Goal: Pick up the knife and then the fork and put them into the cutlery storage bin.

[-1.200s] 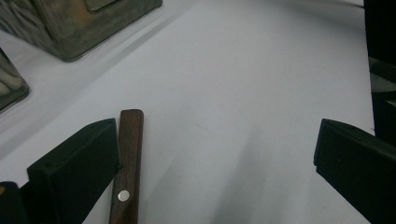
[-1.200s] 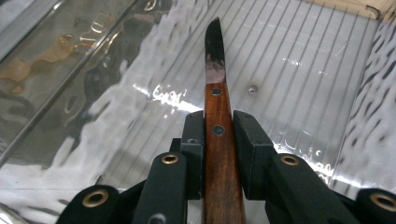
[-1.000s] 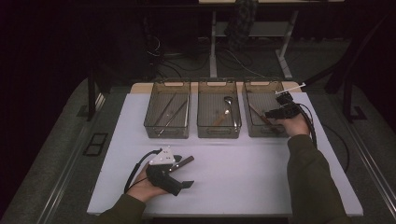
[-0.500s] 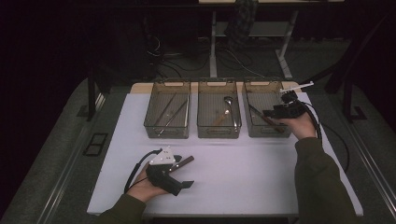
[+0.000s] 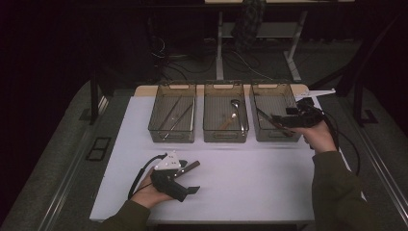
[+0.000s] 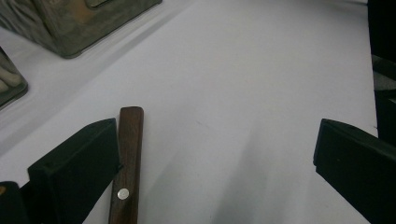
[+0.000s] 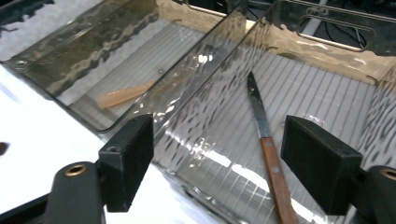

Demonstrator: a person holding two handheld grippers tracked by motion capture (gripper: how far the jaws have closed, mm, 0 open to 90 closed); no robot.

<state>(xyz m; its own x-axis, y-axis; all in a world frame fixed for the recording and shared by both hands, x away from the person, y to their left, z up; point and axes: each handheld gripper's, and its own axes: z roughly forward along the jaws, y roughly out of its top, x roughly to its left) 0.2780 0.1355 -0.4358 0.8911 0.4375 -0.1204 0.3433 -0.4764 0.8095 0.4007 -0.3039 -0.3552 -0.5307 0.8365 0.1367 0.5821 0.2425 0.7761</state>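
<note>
No writing, label, brand mark, number or sign can be read in any of the views.
</note>
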